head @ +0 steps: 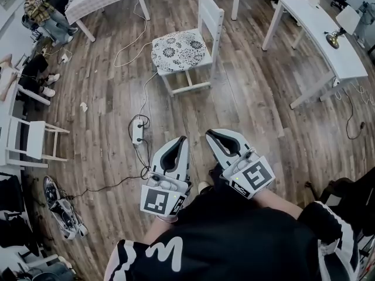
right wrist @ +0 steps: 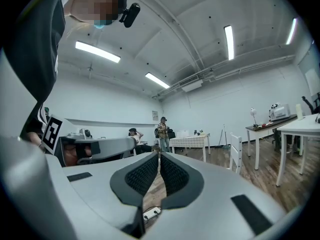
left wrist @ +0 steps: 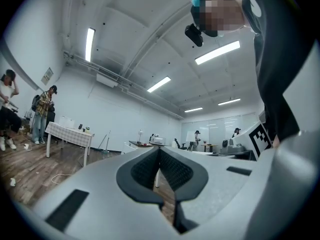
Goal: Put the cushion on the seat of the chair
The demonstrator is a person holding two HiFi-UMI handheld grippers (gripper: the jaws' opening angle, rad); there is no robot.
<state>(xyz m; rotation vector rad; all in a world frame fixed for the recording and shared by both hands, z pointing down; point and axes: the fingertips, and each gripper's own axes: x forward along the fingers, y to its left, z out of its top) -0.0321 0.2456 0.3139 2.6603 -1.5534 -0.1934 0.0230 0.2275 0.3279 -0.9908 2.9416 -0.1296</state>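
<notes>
One cushion (head: 177, 50), floral print, lies flat on the seat of the white chair (head: 211, 12), well apart from both grippers. We judge it light, soft and yielding, not fragile. It is best pinched at a side edge where the padding thins, one gripper per side. Left gripper (head: 182, 139): jaws pressed together, nothing between them. Right gripper (head: 210, 134): likewise. Containers: we find none to list.
</notes>
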